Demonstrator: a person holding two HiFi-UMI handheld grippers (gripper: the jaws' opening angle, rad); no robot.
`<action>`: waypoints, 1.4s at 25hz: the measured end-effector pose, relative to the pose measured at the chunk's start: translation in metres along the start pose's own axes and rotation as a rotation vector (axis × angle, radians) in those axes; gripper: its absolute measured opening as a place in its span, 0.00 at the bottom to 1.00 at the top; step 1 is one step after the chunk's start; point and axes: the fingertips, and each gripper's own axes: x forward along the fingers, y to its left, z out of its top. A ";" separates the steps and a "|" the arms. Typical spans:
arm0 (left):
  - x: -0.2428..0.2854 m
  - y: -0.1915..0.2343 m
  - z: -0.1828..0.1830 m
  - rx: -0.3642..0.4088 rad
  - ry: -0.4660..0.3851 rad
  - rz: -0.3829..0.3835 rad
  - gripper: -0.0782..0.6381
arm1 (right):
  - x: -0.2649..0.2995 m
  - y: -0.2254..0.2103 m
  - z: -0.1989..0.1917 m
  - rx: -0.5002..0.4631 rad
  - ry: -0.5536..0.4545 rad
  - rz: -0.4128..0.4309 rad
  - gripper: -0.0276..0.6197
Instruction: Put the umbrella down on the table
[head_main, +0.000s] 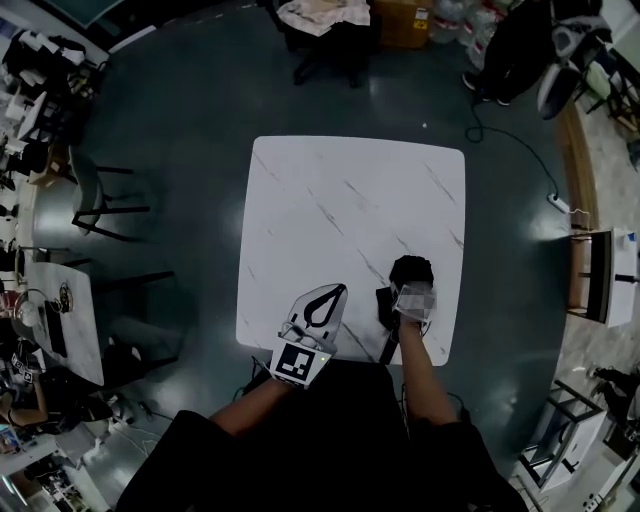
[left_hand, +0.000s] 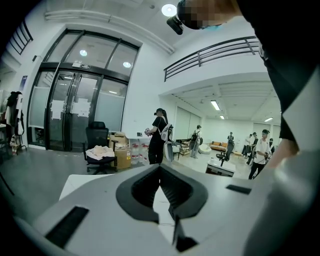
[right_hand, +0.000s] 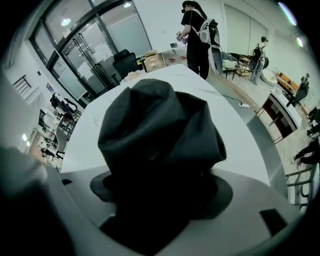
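While the umbrella (right_hand: 160, 135) hides the right tool (right_hand: 157, 200) clamping it, the left tool (left_hand: 160, 169) is closed

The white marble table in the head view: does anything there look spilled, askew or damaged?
Nothing stands out. The white marble table shows no spill or damage; the black folded fabric umbrella is bunched but whole in the right gripper.

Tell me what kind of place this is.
Likely an open-plan office or lab hall: tall glass doors, a black office chair beside cardboard boxes, a railed mezzanine above, and a white marble-look table under the held umbrella.
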 end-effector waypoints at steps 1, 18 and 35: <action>0.000 0.000 -0.002 -0.002 0.007 -0.005 0.12 | 0.000 0.001 0.001 -0.004 0.002 0.006 0.58; -0.068 0.012 0.007 -0.038 -0.072 -0.094 0.12 | -0.094 0.017 -0.007 0.056 -0.171 -0.029 0.63; -0.202 0.018 0.018 -0.123 -0.217 -0.176 0.12 | -0.249 0.206 -0.091 -0.093 -0.489 0.172 0.34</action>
